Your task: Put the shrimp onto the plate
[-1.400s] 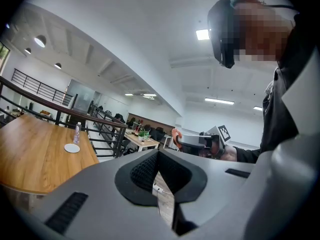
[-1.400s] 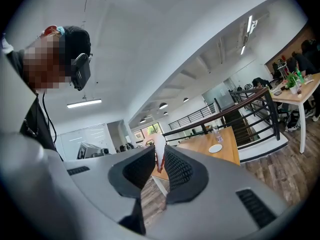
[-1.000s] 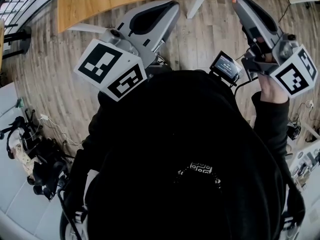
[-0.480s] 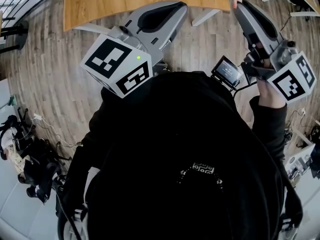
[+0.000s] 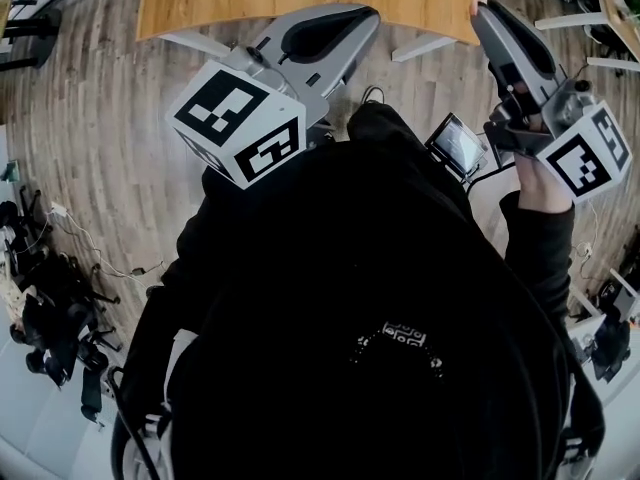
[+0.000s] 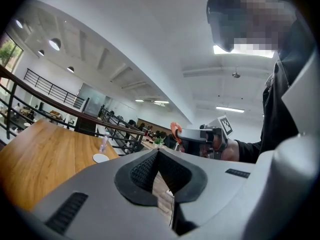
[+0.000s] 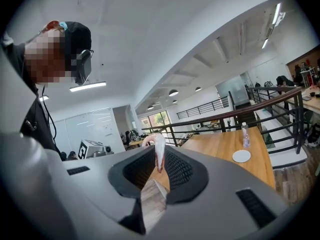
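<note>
Wooden table [image 7: 220, 144] bearing plate [image 7: 241, 156], right hand-held gripper [image 7: 160, 149] clamping shrimp [image 7: 159, 156], left hand-held gripper [image 6: 158, 151] closed

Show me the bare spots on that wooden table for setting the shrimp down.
The wooden table is nearly all bare: the broad wood left of the white plate, back to the railing, is free. The plate itself looks empty. The only crowding is the bottle standing just behind the plate, so come in from the front or left.
</note>
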The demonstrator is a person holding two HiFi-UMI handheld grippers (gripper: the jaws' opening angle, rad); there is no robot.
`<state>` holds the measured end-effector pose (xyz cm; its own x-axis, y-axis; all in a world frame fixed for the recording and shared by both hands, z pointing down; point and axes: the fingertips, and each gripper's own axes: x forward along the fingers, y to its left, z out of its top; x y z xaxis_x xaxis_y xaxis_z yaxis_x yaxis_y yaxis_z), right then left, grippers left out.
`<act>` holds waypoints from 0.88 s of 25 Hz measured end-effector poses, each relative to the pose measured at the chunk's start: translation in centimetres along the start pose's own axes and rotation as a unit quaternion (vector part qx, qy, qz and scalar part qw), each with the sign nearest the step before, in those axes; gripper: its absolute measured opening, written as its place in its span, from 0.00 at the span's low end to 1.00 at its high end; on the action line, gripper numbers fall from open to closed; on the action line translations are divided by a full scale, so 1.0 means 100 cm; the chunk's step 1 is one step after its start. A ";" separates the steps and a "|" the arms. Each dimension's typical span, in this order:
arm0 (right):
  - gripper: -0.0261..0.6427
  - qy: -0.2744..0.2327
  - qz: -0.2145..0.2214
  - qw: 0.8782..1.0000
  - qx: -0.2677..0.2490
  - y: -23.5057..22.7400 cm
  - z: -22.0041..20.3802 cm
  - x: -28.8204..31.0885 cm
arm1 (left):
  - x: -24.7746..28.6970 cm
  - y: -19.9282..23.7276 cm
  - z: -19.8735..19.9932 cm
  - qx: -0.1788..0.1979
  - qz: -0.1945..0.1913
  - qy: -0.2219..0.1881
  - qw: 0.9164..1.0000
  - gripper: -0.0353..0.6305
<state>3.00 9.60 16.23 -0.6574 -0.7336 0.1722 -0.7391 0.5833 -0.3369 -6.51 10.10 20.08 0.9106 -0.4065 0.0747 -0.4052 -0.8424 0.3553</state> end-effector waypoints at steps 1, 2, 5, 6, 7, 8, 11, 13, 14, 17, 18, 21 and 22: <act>0.14 0.001 0.007 1.000 0.000 -0.002 0.000 0.002 | -0.001 0.004 0.000 -0.001 0.010 -0.002 1.000 0.06; 0.14 0.002 0.016 1.000 0.001 -0.006 0.000 0.006 | -0.002 0.009 0.001 0.000 0.020 -0.003 1.000 0.06; 0.14 0.000 0.038 0.999 0.005 -0.019 0.004 0.027 | 0.001 0.030 0.009 0.006 0.046 -0.007 0.999 0.06; 0.14 0.000 0.042 0.999 0.005 -0.023 0.005 0.036 | 0.002 0.037 0.011 0.008 0.051 -0.009 0.999 0.06; 0.14 0.000 0.047 0.999 0.005 -0.026 0.007 0.044 | 0.003 0.042 0.013 0.008 0.055 -0.010 0.998 0.06; 0.14 0.000 0.052 0.999 0.005 -0.031 0.008 0.051 | 0.005 0.046 0.012 0.007 0.057 -0.010 0.998 0.06; 0.14 -0.001 0.063 0.998 0.004 -0.051 0.014 0.067 | 0.020 0.062 0.010 0.007 0.061 -0.007 0.998 0.06; 0.14 0.002 0.067 0.998 0.001 -0.061 0.024 0.076 | 0.030 0.070 0.019 0.005 0.065 -0.009 0.998 0.06; 0.14 0.004 0.069 0.998 0.000 -0.065 0.030 0.078 | 0.034 0.072 0.024 0.005 0.066 -0.010 0.998 0.06; 0.14 0.004 0.070 0.998 0.005 -0.080 0.037 0.085 | 0.046 0.079 0.028 0.003 0.069 -0.007 0.998 0.06; 0.14 0.004 0.070 0.998 0.008 -0.087 0.037 0.089 | 0.050 0.084 0.028 0.002 0.070 -0.005 0.998 0.06; 0.14 0.003 0.072 0.997 0.013 -0.106 0.040 0.102 | 0.065 0.103 0.030 0.000 0.073 -0.003 0.997 0.06; 0.14 0.004 0.073 0.997 0.014 -0.112 0.042 0.104 | 0.072 0.105 0.033 0.000 0.073 -0.002 0.997 0.06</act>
<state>5.08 -5.98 17.91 -0.7584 -0.6395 0.1262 -0.6318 0.6734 -0.3839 -4.48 -2.84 21.32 0.8415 -0.5265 0.1213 -0.5335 -0.7743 0.3404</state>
